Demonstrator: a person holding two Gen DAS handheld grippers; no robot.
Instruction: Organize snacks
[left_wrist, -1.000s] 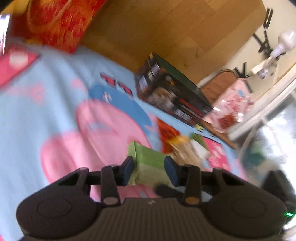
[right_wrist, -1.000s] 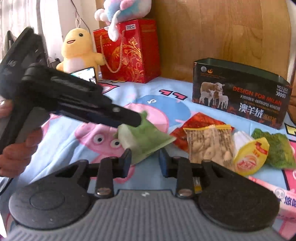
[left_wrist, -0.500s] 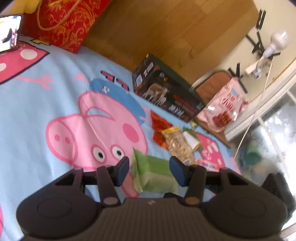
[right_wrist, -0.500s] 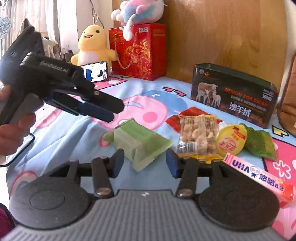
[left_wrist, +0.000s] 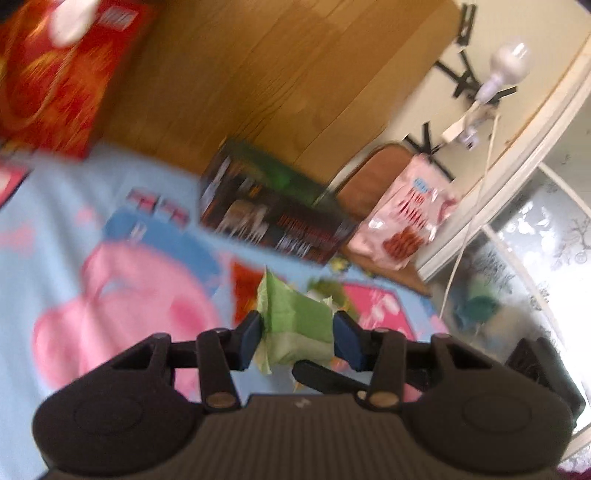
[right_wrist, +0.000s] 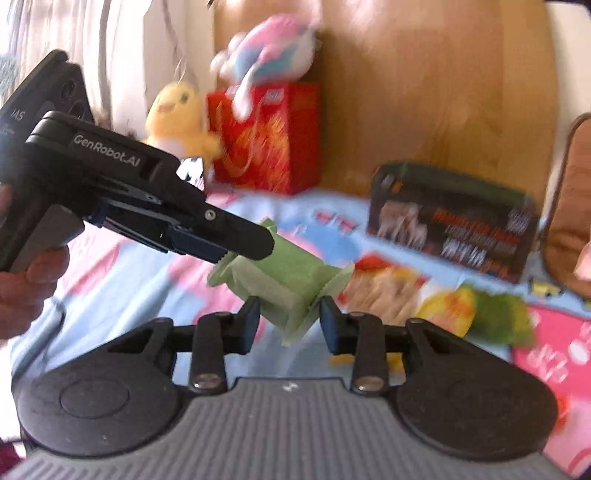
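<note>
A light green snack packet (left_wrist: 295, 325) (right_wrist: 280, 277) is held off the bedsheet, between both grippers. My left gripper (left_wrist: 298, 334) is shut on it; it also shows from the side in the right wrist view (right_wrist: 240, 240), clamped on the packet's left end. My right gripper (right_wrist: 289, 321) is open with the packet's lower edge between its fingers; the fingers stand apart from the packet. The dark open box (right_wrist: 450, 221) (left_wrist: 273, 218) stands at the back against the wooden headboard. Several other snacks (right_wrist: 443, 299) lie on the sheet in front of the box.
A red gift bag (right_wrist: 269, 136) with plush toys (right_wrist: 177, 122) stands at the back left. A pink bag of snacks (left_wrist: 406, 225) leans on a brown chair (left_wrist: 369, 184) to the right of the bed. A pink snack bar (right_wrist: 554, 354) lies at the right.
The green packet has been lifted from the sheet by my left gripper and carried up and toward the box. My right gripper has followed it, staying open. Both views are blurred by motion.
</note>
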